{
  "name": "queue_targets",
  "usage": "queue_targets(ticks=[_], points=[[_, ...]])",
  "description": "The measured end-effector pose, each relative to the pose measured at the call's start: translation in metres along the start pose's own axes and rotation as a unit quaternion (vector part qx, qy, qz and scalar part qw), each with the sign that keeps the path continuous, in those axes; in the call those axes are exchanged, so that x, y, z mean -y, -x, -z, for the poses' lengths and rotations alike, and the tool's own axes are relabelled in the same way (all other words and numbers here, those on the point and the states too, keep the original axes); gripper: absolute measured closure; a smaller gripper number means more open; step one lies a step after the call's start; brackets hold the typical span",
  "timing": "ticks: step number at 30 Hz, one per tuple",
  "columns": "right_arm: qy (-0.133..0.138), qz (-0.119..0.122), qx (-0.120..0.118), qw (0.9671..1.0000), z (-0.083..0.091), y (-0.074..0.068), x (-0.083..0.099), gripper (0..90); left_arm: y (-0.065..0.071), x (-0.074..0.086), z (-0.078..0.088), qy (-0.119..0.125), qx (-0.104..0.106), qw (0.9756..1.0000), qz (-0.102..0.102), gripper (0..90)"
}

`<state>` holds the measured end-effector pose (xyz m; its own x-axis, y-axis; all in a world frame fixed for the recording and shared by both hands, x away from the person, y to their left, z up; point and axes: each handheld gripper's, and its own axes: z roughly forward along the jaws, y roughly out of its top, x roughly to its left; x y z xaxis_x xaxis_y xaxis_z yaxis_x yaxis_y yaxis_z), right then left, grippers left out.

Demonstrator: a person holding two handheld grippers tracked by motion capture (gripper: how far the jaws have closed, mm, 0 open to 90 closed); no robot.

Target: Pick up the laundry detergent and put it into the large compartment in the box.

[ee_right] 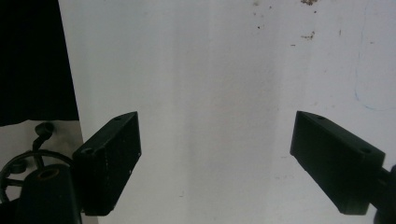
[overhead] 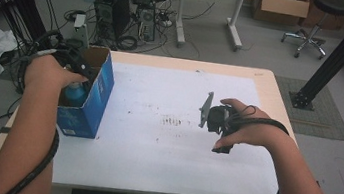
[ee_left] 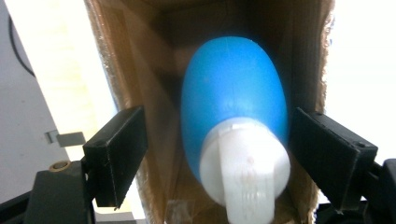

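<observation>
bottle sits inside the blue cardboard box at the table's left edge — blue body, white cap pointing up toward the left gripper. in the left gripper view the two black jaws stand either side of the cap, clear of it, with a gap on each side, so nothing is held. in the high view the left hand hovers over the box's open top. the right gripper rests well apart over the white sheet at mid-table, jaws spread wide with bare paper between them — the right hand wraps its body.
</observation>
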<state>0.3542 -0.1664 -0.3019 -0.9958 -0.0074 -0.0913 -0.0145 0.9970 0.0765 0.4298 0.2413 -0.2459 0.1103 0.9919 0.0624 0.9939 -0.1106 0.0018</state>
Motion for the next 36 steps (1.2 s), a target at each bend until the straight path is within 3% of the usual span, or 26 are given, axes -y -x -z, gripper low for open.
queue_targets(ticks=[5, 15, 17, 30, 36], points=[[0.001, 0.001, 0.001, 1.0000, 0.002, -0.001, 0.000, 16.6, 0.001, 0.003, 0.011, 0.007, -0.009, 0.9999, -0.003, 16.8], [0.002, 0.002, 0.004, 1.0000, 0.004, -0.001, -0.002, 16.6, 0.008, 0.008, 0.032, 0.020, -0.030, 0.9989, -0.030, 11.4], [0.002, 0.003, 0.004, 1.0000, 0.004, -0.002, -0.002, 16.6, 0.010, 0.009, 0.033, 0.019, -0.030, 0.9987, -0.038, 6.7], [0.000, -0.001, 0.005, 1.0000, 0.005, -0.004, -0.002, 16.6, 0.019, 0.012, 0.046, 0.030, -0.037, 0.9974, -0.054, 3.1], [-0.002, 0.001, 0.005, 1.0000, 0.007, -0.003, -0.003, 16.6, 0.028, 0.014, 0.053, 0.038, -0.041, 0.9951, -0.082, 0.1]])
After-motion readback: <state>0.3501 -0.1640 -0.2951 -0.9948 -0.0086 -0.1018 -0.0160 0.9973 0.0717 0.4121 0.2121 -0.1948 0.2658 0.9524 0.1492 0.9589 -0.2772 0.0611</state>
